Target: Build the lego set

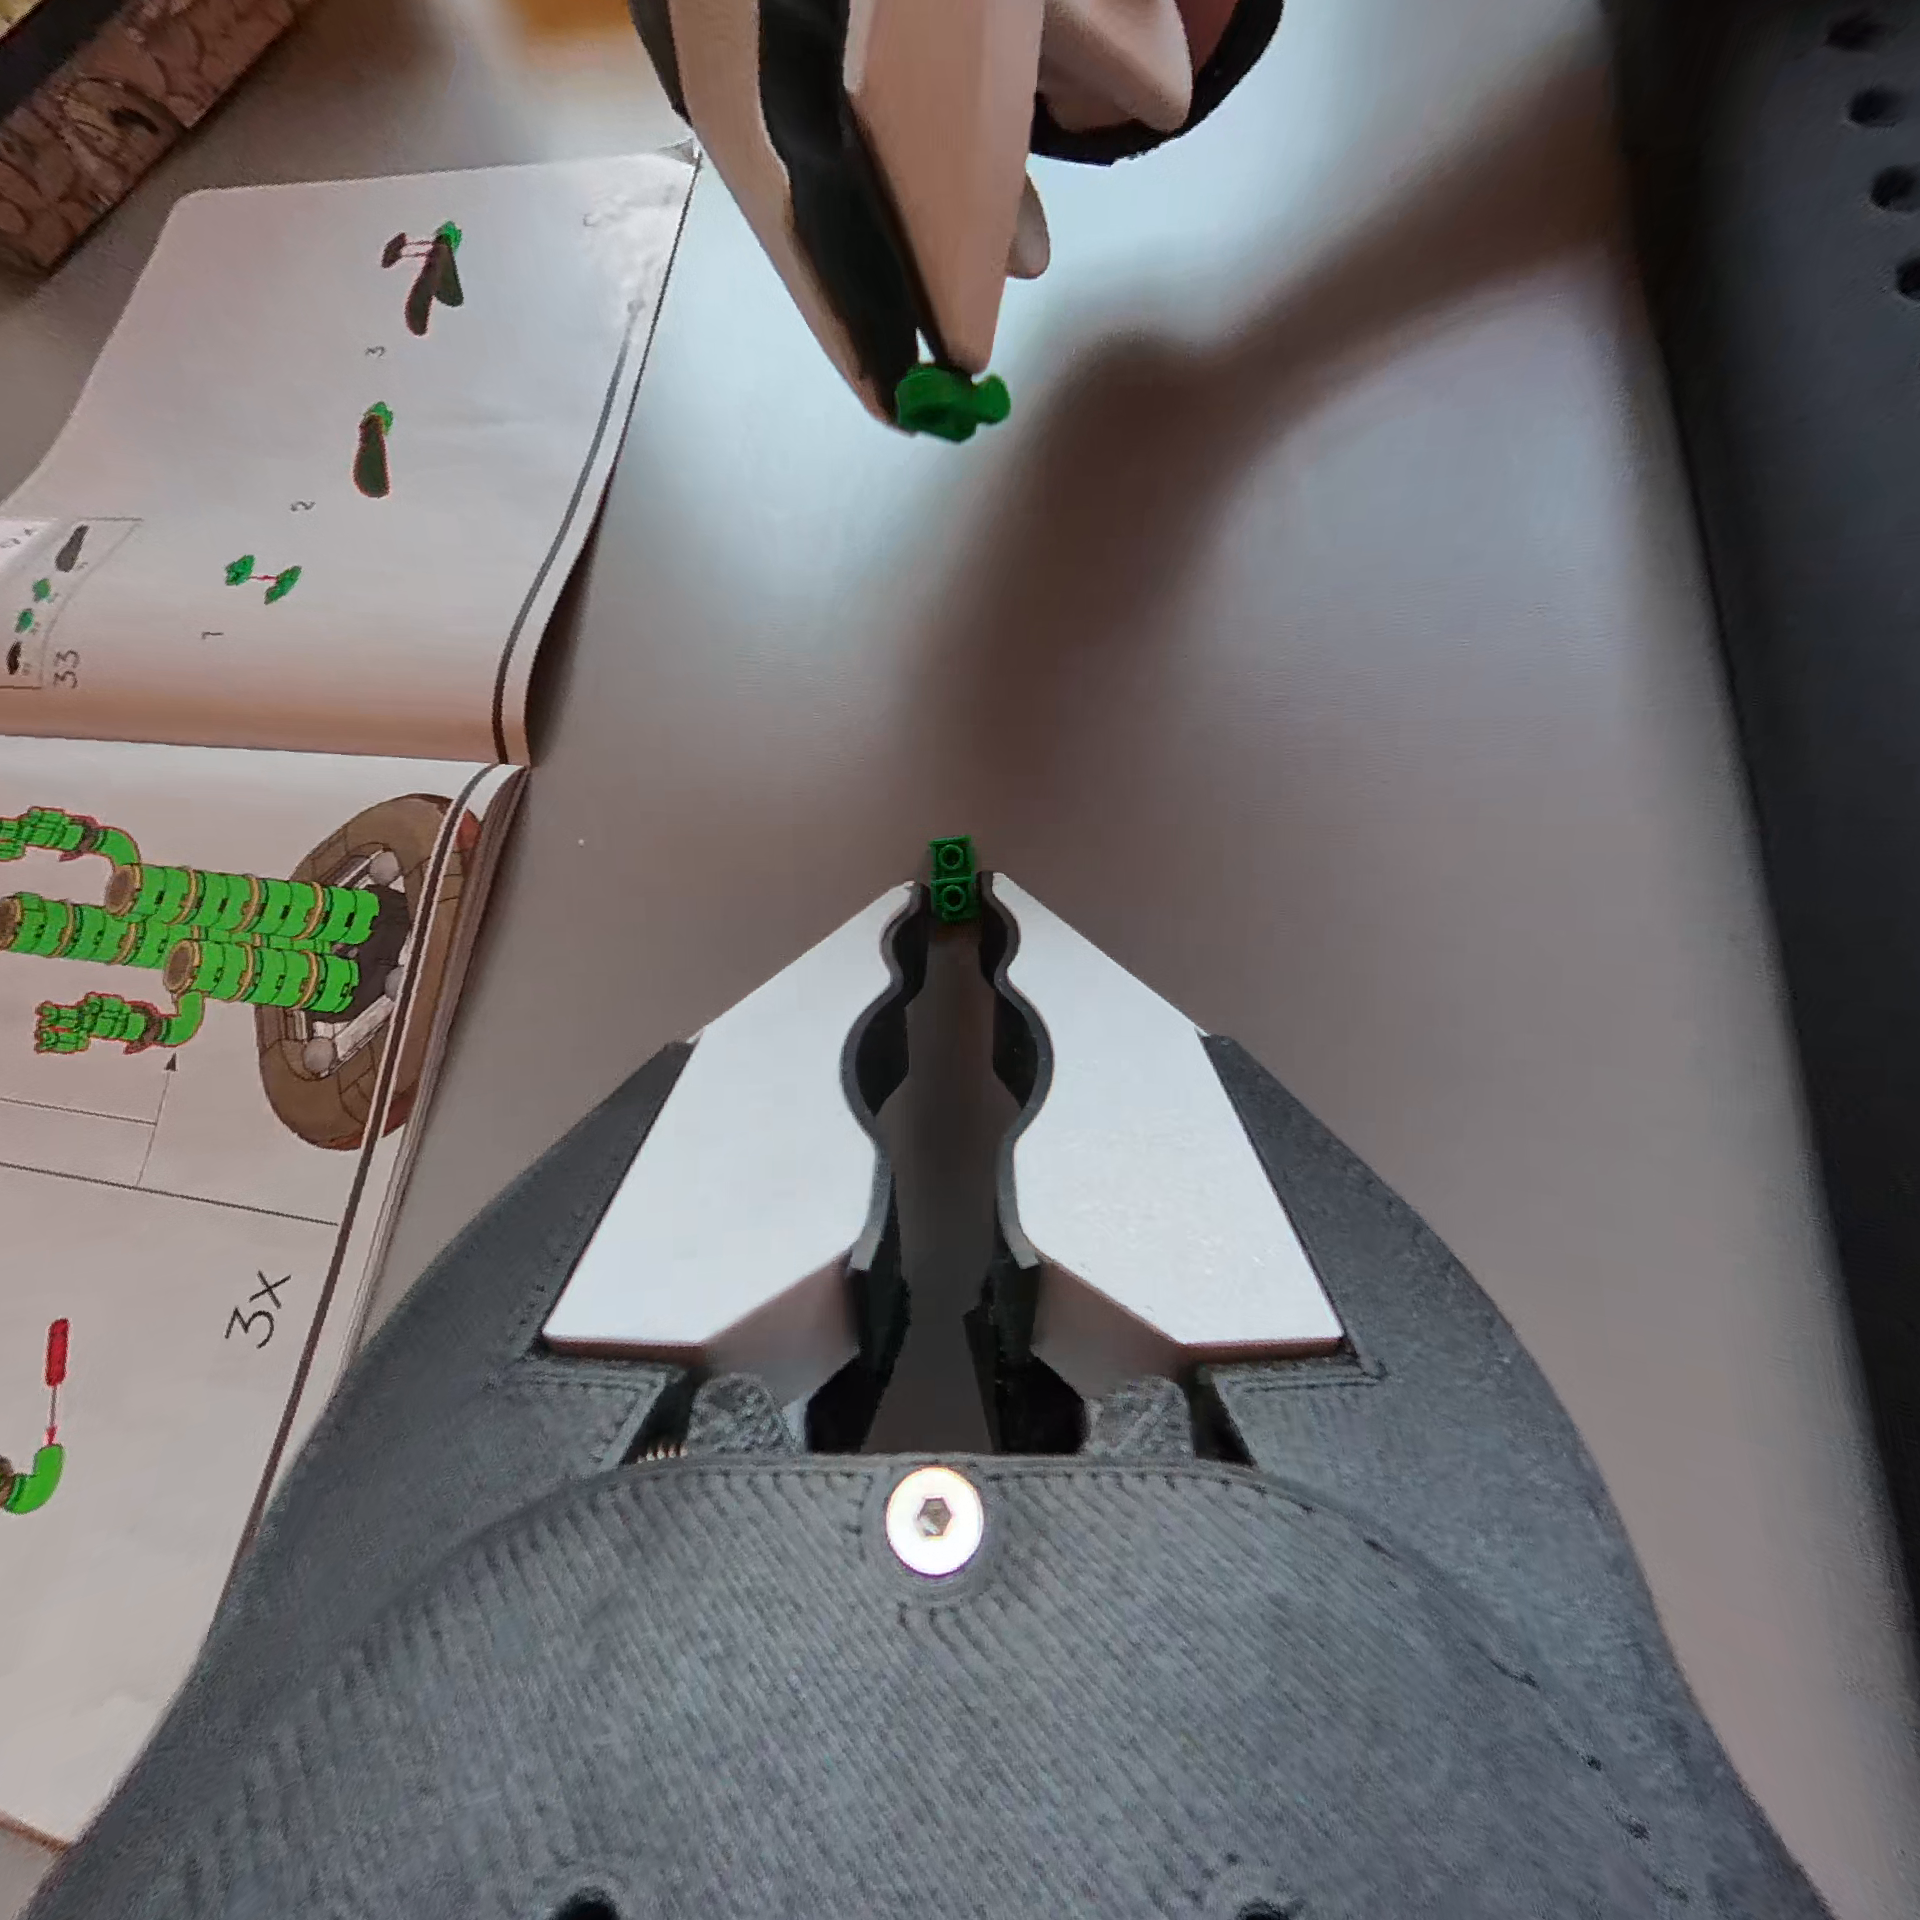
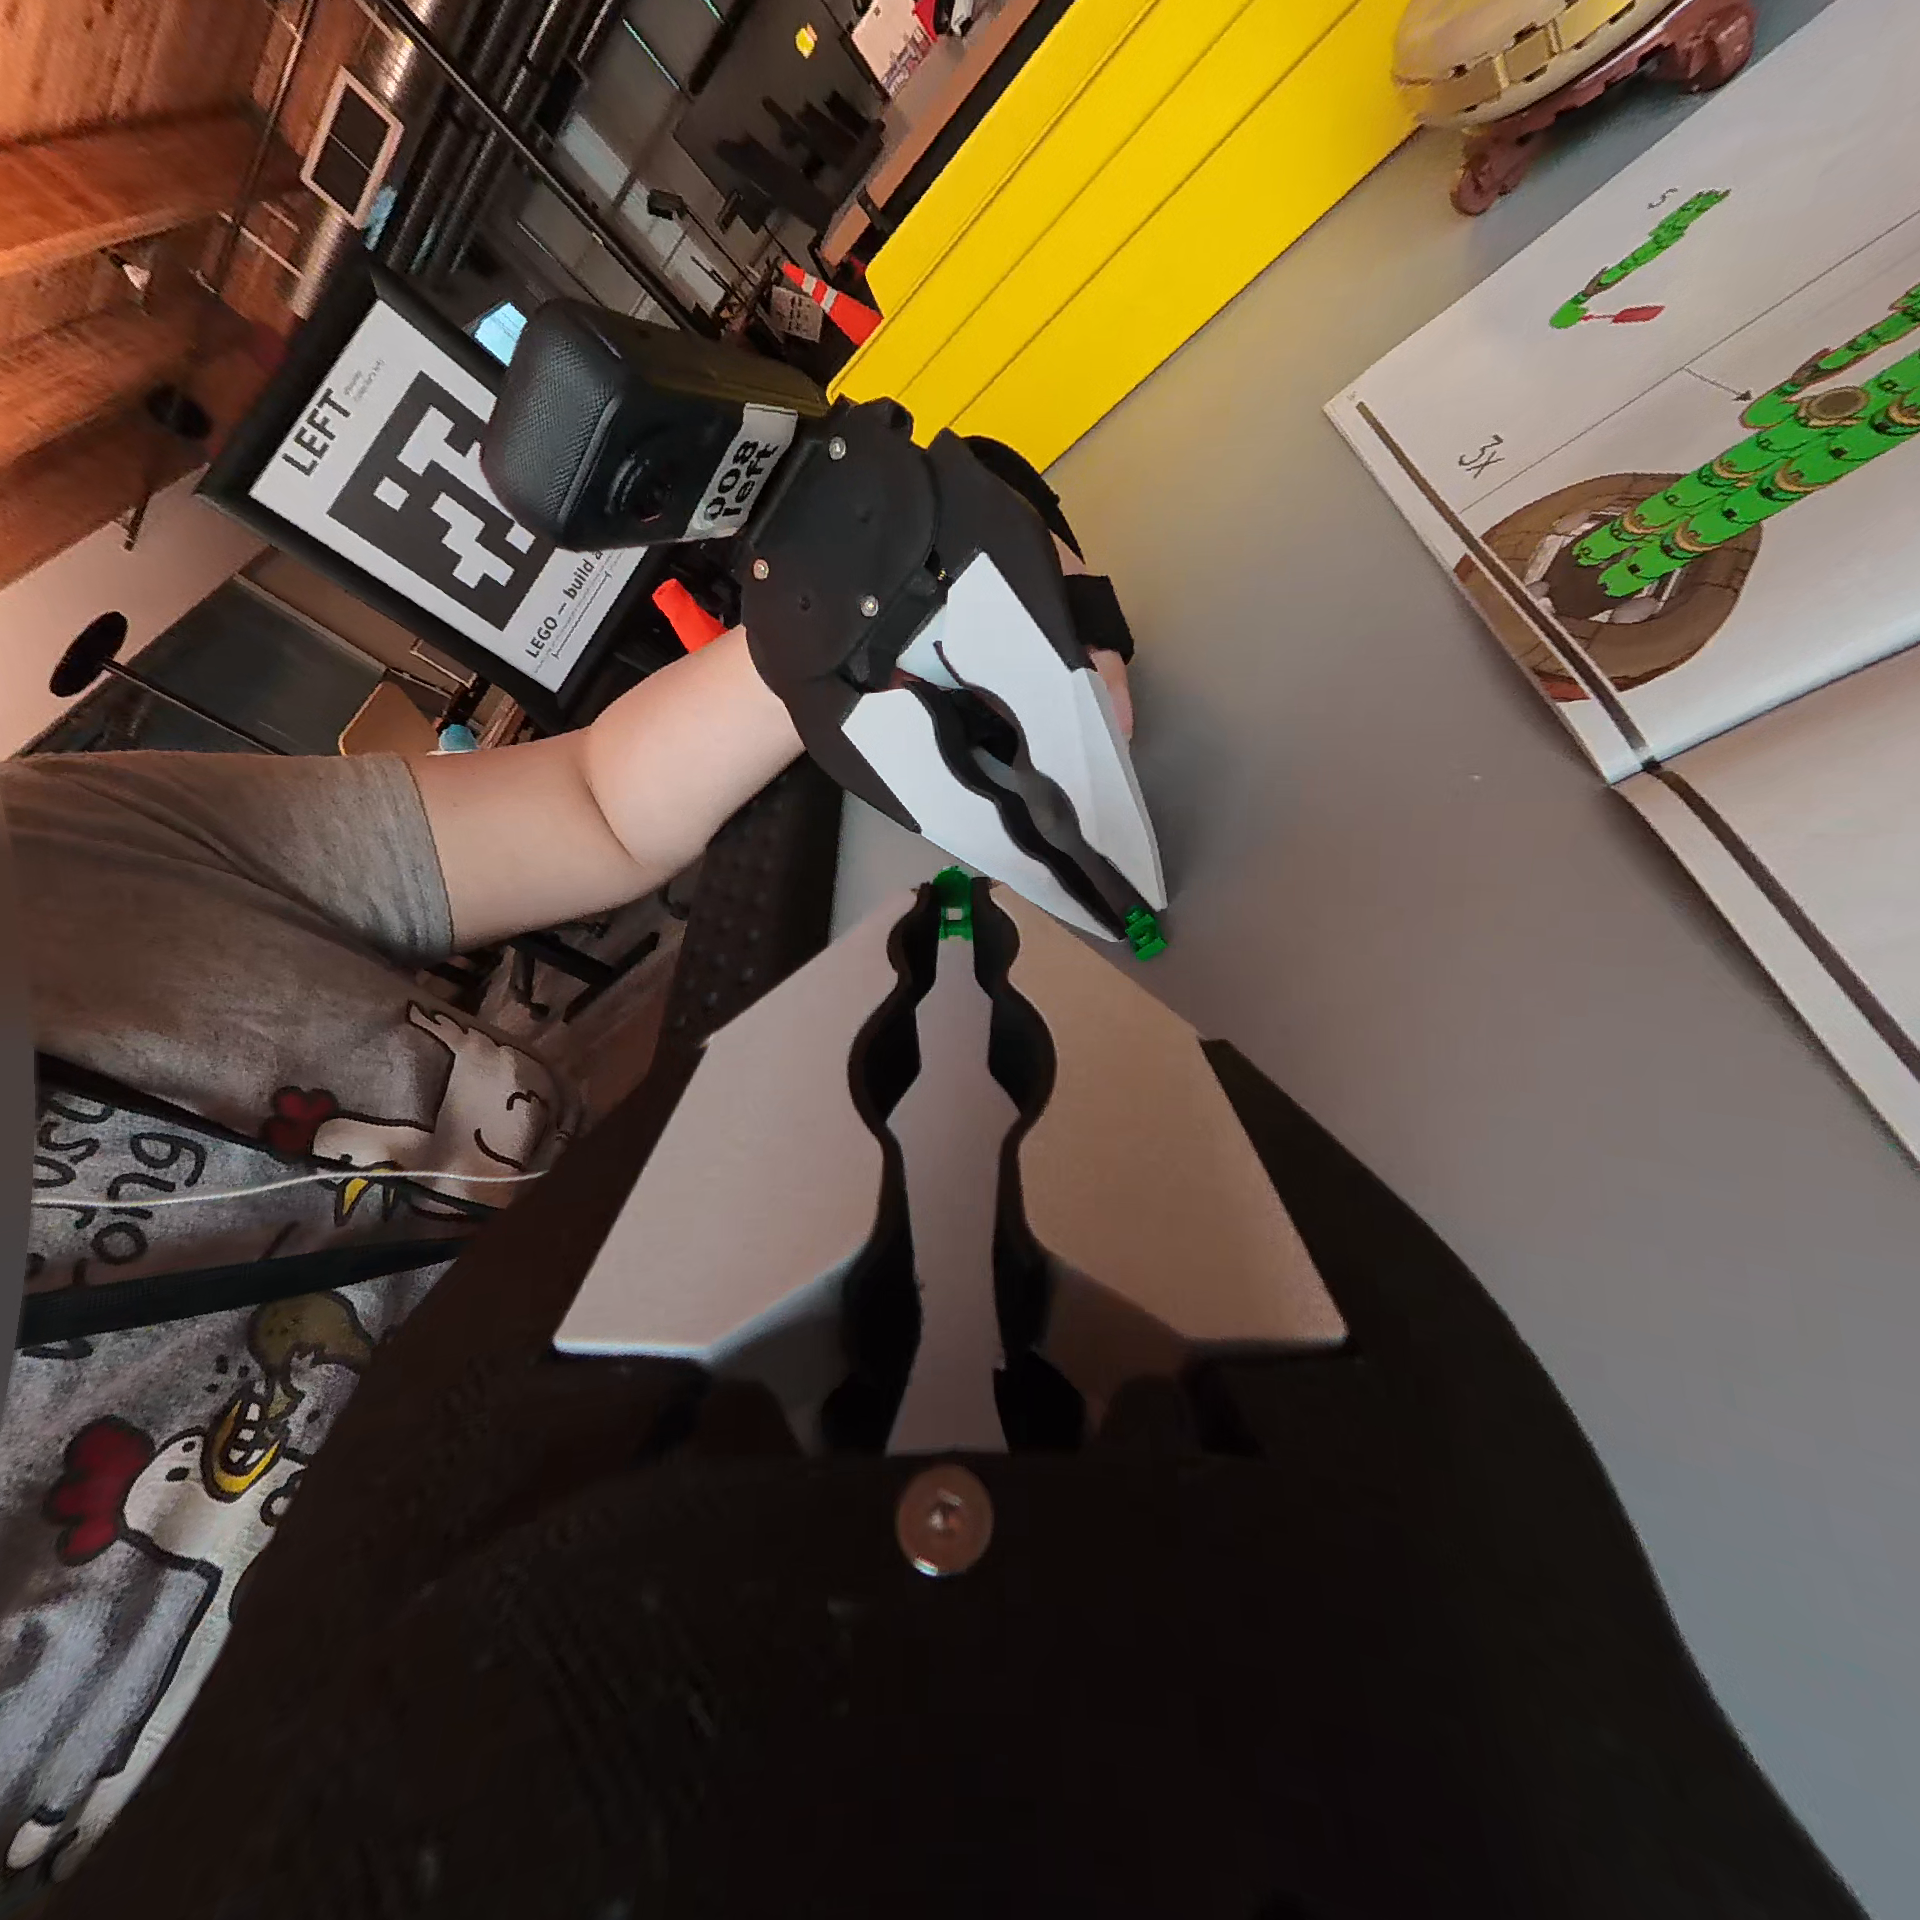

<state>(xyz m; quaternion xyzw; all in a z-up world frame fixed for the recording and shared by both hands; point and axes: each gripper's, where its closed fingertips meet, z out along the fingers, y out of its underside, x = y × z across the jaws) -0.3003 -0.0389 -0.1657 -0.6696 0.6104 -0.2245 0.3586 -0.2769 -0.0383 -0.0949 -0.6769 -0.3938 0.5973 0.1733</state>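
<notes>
My left gripper [image 1: 954, 896] is shut on a small green two-stud lego plate [image 1: 953, 879] held just above the grey table. My right gripper [image 2: 954, 906] is shut on a small green leaf-shaped lego piece [image 2: 953, 900]. In the left wrist view the right gripper [image 1: 940, 400] comes down from the top with that green piece [image 1: 951, 400] at its tips, well apart from the left one. In the right wrist view the left gripper [image 2: 1143, 928] with its green plate [image 2: 1145, 932] sits just right of my right fingertips.
An open instruction booklet [image 1: 260, 727] lies on the table to the left; it also shows in the right wrist view [image 2: 1714, 520]. A brown and tan lego base [image 2: 1558, 73] stands at the far end. A dark perforated surface [image 1: 1818, 623] borders the table. A person's arm [image 2: 623, 790] holds the left gripper. The gap from one gripper's tips to the other's is roughly 8 centimetres.
</notes>
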